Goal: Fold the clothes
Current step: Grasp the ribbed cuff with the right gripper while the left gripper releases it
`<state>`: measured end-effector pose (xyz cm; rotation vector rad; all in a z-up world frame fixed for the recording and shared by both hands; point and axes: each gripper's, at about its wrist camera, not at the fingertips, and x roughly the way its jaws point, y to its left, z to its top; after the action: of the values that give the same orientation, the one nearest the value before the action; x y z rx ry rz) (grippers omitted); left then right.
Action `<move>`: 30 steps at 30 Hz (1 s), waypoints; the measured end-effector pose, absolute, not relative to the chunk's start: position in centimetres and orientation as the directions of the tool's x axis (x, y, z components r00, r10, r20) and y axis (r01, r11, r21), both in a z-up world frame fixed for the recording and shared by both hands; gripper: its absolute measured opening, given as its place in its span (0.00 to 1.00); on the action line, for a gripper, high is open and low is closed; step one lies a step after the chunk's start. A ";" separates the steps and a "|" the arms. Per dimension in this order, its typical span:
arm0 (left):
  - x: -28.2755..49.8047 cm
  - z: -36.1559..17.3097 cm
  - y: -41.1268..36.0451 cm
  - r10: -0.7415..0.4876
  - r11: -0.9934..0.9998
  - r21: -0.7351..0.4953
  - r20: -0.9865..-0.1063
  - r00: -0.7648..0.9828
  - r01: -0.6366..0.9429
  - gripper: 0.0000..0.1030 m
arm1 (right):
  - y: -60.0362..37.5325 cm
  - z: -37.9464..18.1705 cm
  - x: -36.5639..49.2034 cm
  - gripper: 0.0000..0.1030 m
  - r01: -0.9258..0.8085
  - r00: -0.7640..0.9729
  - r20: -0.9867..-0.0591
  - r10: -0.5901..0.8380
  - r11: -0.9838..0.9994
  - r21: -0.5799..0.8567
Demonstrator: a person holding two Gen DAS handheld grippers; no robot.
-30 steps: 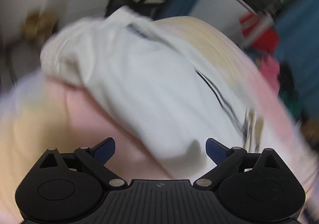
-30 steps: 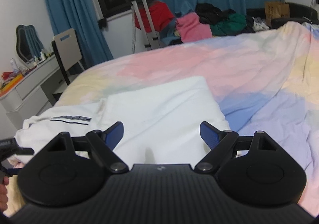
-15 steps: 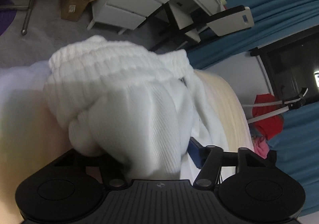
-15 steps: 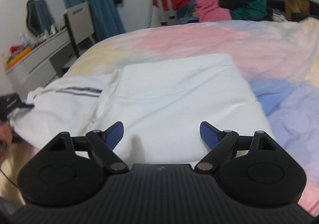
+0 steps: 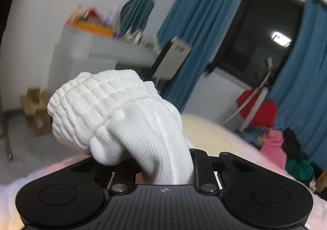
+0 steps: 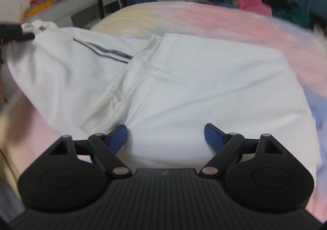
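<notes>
A white garment (image 6: 184, 78) lies partly folded on the pastel bedspread (image 6: 214, 19). Its long part with dark stripes (image 6: 61, 66) stretches to the left, lifted at its end. My left gripper (image 5: 163, 166) is shut on the ribbed white cuff (image 5: 114, 111) of that part and holds it up above the bed; the cloth hides its fingertips. It also shows in the right wrist view (image 6: 12, 31) at the far left edge. My right gripper (image 6: 166, 137) is open and empty, low over the near edge of the folded body.
A grey desk (image 5: 106, 52) with clutter and a chair (image 5: 169, 60) stand beyond the bed's left side. Blue curtains (image 5: 196, 31) and a dark window are behind. A pile of coloured clothes (image 5: 282, 148) lies at the back right. A cardboard box (image 5: 36, 111) sits on the floor.
My left gripper has closed on the cuff and lifted it, swinging upward to face the room. My right gripper has come down and forward over the folded body, still open.
</notes>
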<state>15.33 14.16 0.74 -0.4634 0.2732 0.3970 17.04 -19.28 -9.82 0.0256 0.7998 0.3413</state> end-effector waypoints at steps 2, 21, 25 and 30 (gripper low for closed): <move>15.0 2.5 11.2 0.308 0.841 -0.368 -0.279 0.910 -0.397 0.18 | -21.8 -8.8 16.1 0.82 -0.252 0.643 -0.664 0.381 0.924 0.287; 20.4 -4.2 -31.0 -0.052 0.969 0.225 -0.204 0.978 0.098 0.15 | -42.4 -6.0 14.0 0.84 0.226 0.911 -0.408 0.063 0.750 0.621; 21.9 -8.6 -34.2 -0.071 0.928 0.310 -0.394 0.916 0.205 0.20 | -43.9 -8.0 14.9 0.85 0.223 0.913 -0.394 0.107 0.677 0.701; 22.7 -6.9 -33.3 -0.121 0.918 0.283 -0.469 0.875 0.278 0.46 | -43.6 -10.3 16.3 0.84 0.206 0.888 -0.404 0.219 0.597 0.775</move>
<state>22.69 -33.34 -6.92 0.3520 0.4615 -0.2126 16.31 -43.62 -10.28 0.9412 0.4963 0.0083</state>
